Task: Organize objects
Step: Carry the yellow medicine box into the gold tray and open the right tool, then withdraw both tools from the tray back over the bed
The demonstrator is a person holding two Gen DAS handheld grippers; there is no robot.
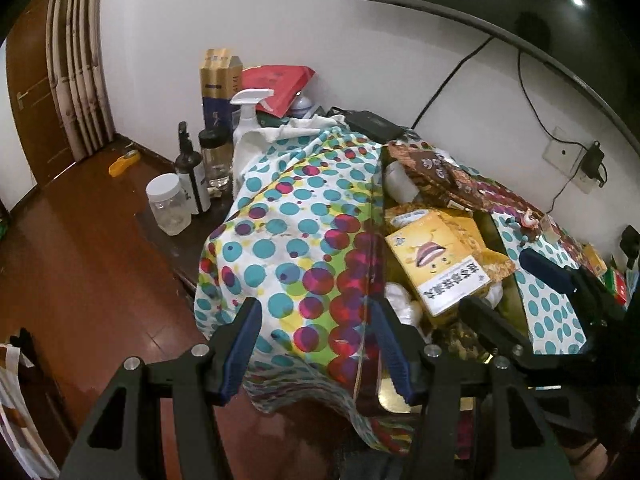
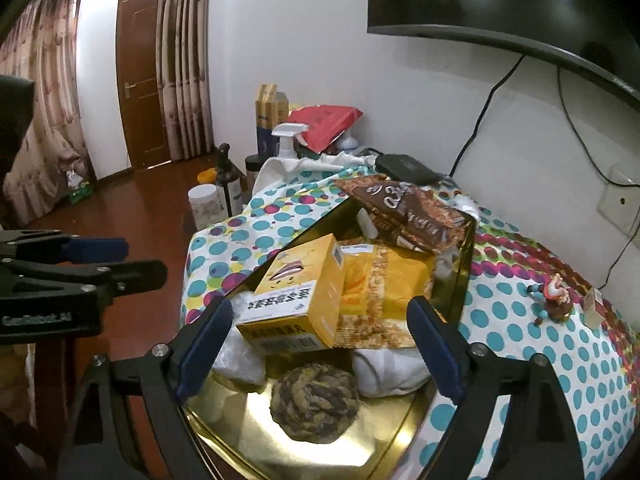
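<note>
- Two grippers hang over a gold tin (image 2: 460,276) on a spotted cloth (image 1: 288,240).
- Left gripper (image 1: 316,344): jaws apart, empty, straddling the cloth at the tin's left wall.
- Right gripper (image 2: 320,344): jaws spread wide, gripping nothing, above the tin.
- Inside the tin: a yellow box (image 2: 296,300) leaning on other packets, a rope ball (image 2: 314,402) in front of it, a brown bag (image 2: 412,212) at the back.

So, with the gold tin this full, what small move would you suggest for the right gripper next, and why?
Probably lift the right gripper clear of the gold tin. Its jaws stand open with nothing between the pads, above the rope ball and yellow box already in the tin, while the small figurine lies outside on the dotted cloth.
</note>
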